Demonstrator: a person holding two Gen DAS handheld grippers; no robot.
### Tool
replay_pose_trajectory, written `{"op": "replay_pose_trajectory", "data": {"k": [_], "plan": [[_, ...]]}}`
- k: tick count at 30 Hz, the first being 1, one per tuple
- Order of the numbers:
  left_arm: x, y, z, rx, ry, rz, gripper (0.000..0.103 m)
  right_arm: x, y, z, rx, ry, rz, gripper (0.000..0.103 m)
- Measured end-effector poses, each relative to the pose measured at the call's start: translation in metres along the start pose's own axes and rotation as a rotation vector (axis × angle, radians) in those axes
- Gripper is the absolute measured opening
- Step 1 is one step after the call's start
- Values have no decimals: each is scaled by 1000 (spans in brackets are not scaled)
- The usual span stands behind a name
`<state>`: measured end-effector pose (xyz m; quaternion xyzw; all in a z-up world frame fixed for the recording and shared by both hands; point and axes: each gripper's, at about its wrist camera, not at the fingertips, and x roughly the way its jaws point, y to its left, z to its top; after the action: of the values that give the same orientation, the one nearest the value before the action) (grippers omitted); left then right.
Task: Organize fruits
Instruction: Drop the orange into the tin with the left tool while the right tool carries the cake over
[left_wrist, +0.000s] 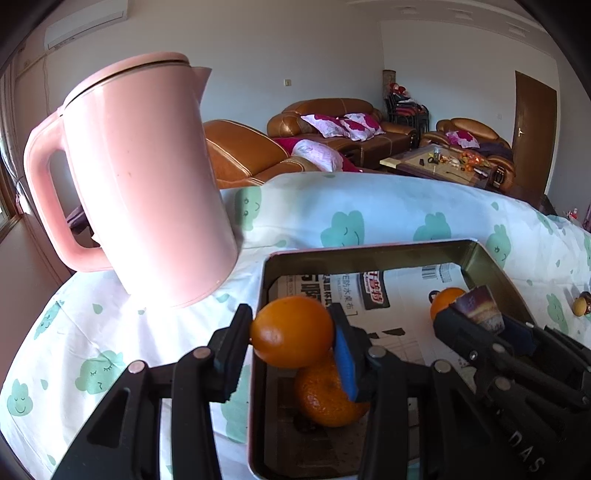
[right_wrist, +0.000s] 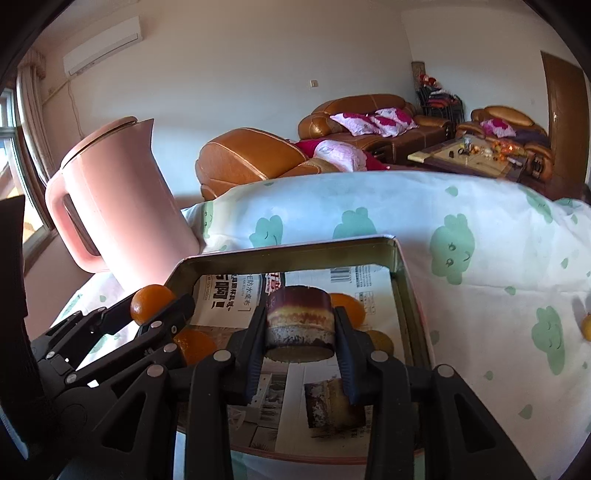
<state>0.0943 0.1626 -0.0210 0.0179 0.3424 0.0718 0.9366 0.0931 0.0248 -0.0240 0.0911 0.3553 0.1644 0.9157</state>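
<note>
- Left gripper (left_wrist: 293, 332) clamped on an orange (left_wrist: 291, 330), held just above the near-left corner of the metal tray (left_wrist: 369, 253).
- Right gripper (right_wrist: 300, 326) squeezed tight on a brown layered chunk (right_wrist: 300, 321), cake slice or cut fruit, can't tell which, hanging over the middle of the tray.
- Already down in the tray: a second orange (left_wrist: 325, 398) right under the held one, a third orange (right_wrist: 349, 306) further back, plus another layered piece (right_wrist: 332, 402) on the paper lining.
- Orange probably light, firm, a bit slick and round, so pads across the widest part, as now, looks like the safe hold. Likely to roll once let go, so best dropped against the tray wall or its neighbour.
- Layered chunk looks soft and crumbly; gentle squeeze on the flat sides only.
- Pink kettle (left_wrist: 140, 177) standing just left of the tray on the cloud-print cloth (left_wrist: 369, 206) over the bench, close enough to bump with the left arm.
- Both grippers crowded over one tray, so knocking each other is the main worry.
- One more small fruit (right_wrist: 586, 325) out on the cloth at far right.
</note>
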Motion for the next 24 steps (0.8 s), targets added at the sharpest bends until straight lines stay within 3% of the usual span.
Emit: {"op": "replay_pose_trajectory", "data": {"k": [8,12,16,19,24], "plan": [[2,0,1,-8,2,-9,44,-3,0,-1,22,-3,42,38],[0,-1,1,-4,-6,-14,44,-15,-4,1,46,-55,71,41],[-1,1,2,-22,-10,-27,45,-36,-11,3,64,-163,-28,45],[-8,2,3,-32,-44,-45,46,-48,-21,3,79,-221,-109,62],[-30,-7,5,10,-137,-96,46,-55,-36,3,109,-233,-139,65]]}}
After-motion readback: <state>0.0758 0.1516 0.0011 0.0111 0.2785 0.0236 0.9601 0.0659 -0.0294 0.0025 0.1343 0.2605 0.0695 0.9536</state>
